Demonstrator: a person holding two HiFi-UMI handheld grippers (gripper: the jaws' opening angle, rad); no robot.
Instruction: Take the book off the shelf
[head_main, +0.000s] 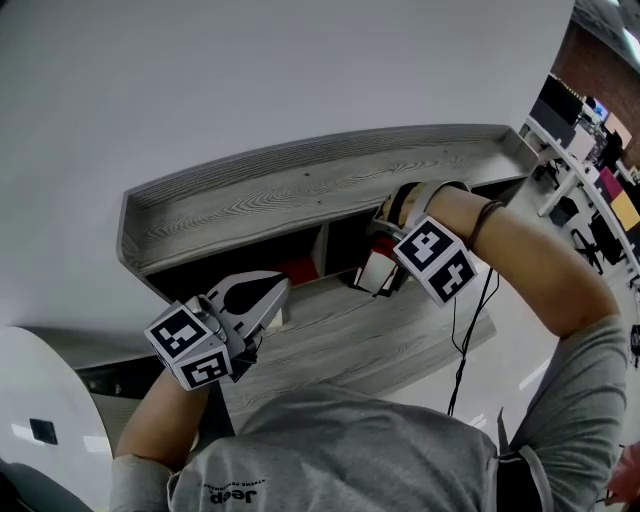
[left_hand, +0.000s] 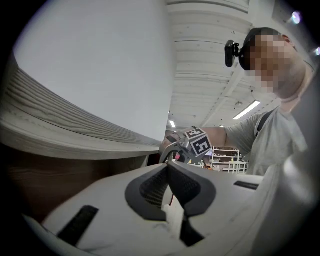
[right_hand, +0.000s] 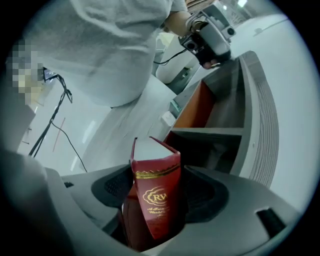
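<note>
Low centre of the right gripper view: a red book (right_hand: 156, 200), gilt-stamped spine toward the camera, upright between the jaws of the right gripper (right_hand: 159, 175). Jaws spread about as wide as possible, 1 pad close beside each cover; no squeeze evident, so judged not yet gripped. In the head view, just right of centre, at the mouth of the grey wooden shelf (head_main: 300, 190), in front of its right-hand compartment; cannot tell whether resting on the lower board. Lower left of the head view: left gripper (head_main: 268, 297), pointing level toward the shelf, closed tip to tip on nothing.

Looks a stiff hardback, fairly thick, probably of moderate weight, with a smooth cover likely to be slick under the pads. Best taken across both covers near the spine, about mid-height, at the stiffest part. Avoid pinching 1 cover or the page edge alone: liable to flop open or twist out.
</note>
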